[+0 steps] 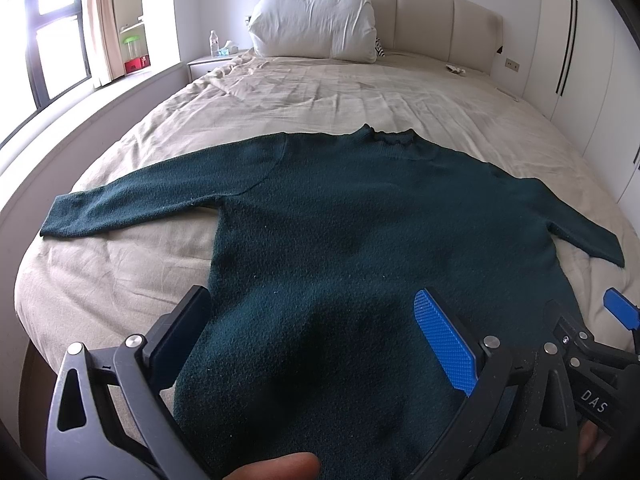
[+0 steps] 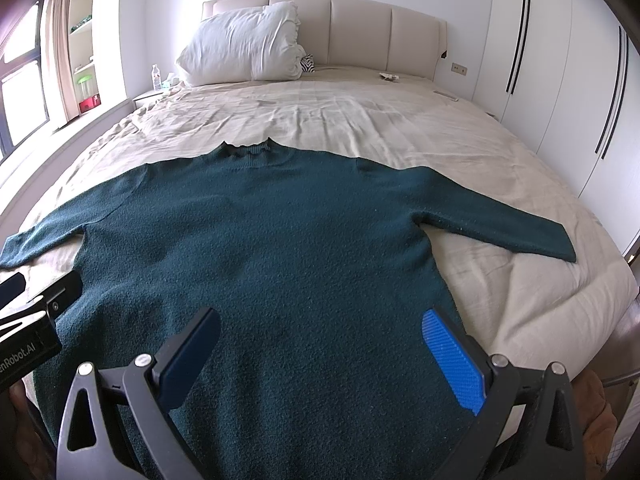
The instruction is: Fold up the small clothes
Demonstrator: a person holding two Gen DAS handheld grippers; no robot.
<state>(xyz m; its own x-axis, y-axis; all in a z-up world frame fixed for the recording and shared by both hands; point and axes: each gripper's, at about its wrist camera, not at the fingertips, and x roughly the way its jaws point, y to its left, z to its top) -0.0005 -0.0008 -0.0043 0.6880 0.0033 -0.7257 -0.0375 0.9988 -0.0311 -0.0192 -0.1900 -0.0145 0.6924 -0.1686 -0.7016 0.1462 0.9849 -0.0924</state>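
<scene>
Sweater (image 1: 360, 216) flat on bed (image 1: 280, 92), sleeves spread

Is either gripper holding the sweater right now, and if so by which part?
Neither. The left gripper and right gripper both have jaws open above the sweater, near its hem.

We see sweater (image 1: 360, 216) flat on bed (image 1: 280, 92), collar twd headboard (image 1: 440, 20), sleeves out L & R. Pillow (image 1: 316, 20) at head, L of centre; nightstand (image 1: 204, 66) w/ bottle (image 1: 215, 43) beside bed, L. Both grippers over hem, side by side
</scene>
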